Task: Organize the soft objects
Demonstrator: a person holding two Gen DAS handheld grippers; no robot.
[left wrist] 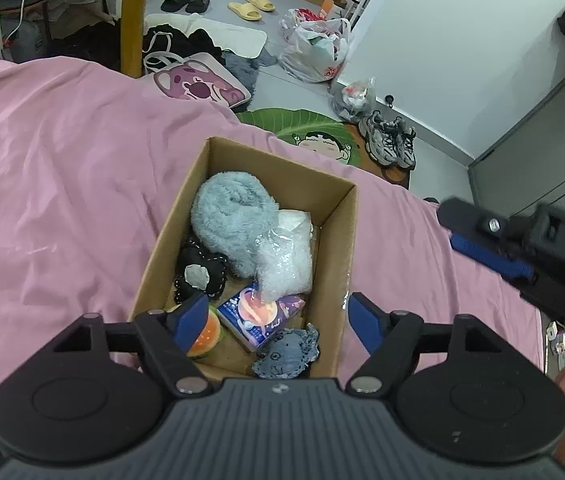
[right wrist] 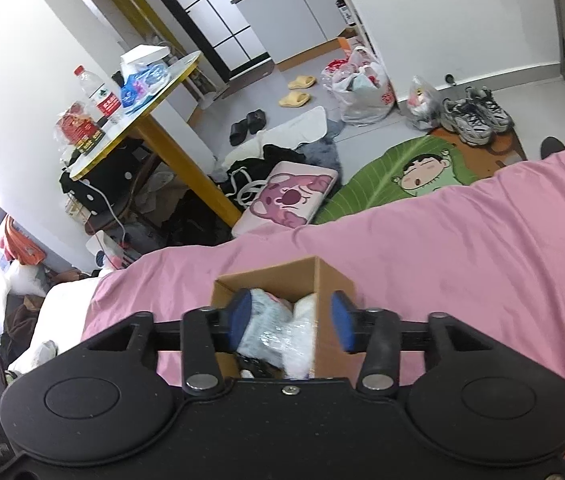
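The cardboard box [left wrist: 334, 240] is sitting on the pink bed cover [left wrist: 62, 180], holding the fluffy grey plush [left wrist: 230, 220], a crinkly plastic bag [left wrist: 282, 264], a tissue pack [left wrist: 260, 316] and a denim scrunchie [left wrist: 286, 350]. The left claw [left wrist: 278, 316] is hanging released over it, nothing between its pads; the right claw [right wrist: 290, 322] is likewise standing released. These things are looking light and squashy, so pinching a bulging fold should be holding best
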